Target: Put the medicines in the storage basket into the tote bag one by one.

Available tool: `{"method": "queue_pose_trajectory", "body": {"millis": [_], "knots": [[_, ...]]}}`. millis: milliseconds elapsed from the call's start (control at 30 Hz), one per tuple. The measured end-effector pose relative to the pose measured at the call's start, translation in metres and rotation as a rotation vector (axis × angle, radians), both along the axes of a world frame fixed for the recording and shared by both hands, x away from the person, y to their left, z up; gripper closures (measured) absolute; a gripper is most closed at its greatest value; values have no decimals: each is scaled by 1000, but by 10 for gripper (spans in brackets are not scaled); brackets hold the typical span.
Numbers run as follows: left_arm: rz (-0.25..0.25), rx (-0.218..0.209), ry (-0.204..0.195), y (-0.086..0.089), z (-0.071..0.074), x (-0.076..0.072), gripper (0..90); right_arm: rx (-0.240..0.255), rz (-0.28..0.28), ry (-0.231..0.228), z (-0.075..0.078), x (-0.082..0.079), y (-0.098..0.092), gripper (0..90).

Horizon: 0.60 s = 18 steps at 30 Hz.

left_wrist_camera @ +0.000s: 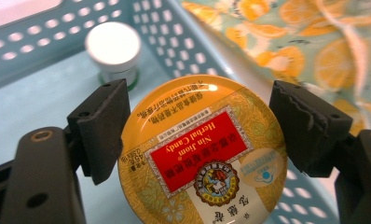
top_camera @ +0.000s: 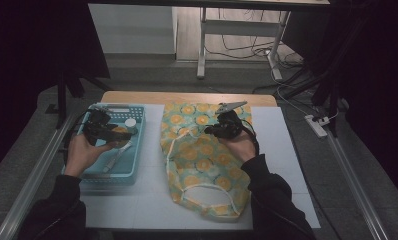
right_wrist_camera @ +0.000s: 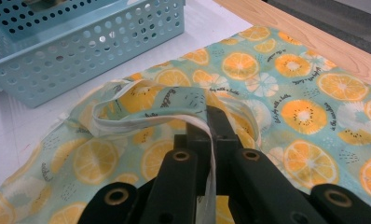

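A round yellow candy tin (left_wrist_camera: 197,154) with a red label sits between the two pads of my left gripper (left_wrist_camera: 202,121), which is shut on it. The tin is held just above the floor of the light blue basket (left_wrist_camera: 44,93). In the high view my left gripper (top_camera: 116,134) is over the basket (top_camera: 132,172) at the table's left. My right gripper (right_wrist_camera: 207,119) is shut on the white-trimmed rim (right_wrist_camera: 141,114) of an orange-slice print cloth bag (right_wrist_camera: 305,93) and holds that rim raised. The bag (top_camera: 202,162) lies flat at mid-table, with my right gripper (top_camera: 214,131) at its upper part.
A small white-capped jar (left_wrist_camera: 113,49) stands in the basket behind the tin, and a pale long utensil (top_camera: 118,155) lies nearer the person. A white mat (top_camera: 287,150) covers the wooden table (top_camera: 187,96). A power strip (top_camera: 317,126) lies on the floor at right.
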<state>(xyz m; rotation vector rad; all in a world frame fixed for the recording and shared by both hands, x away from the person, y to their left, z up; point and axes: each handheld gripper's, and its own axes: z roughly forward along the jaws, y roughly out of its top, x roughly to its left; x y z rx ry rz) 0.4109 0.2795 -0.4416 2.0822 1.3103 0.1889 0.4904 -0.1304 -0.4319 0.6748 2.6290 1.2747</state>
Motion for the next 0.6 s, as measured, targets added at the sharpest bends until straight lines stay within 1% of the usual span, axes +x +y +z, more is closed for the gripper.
{"method": "queue_pose_trajectory", "body": {"millis": [167,367,433,600], "knots": [[-45,-14,-12,-16,8,-5,232,1,-7,2,-1,1,-1,893],[-116,-34,-33,-38,18,-11,232,-3,-12,4,-1,3,-1,895],[-137,-47,-37,-45,20,-13,232,-5,-12,3,-1,4,-1,896],[-200,-57,-46,-65,24,-17,232,-4,-16,-1,0,4,-1,896]]}}
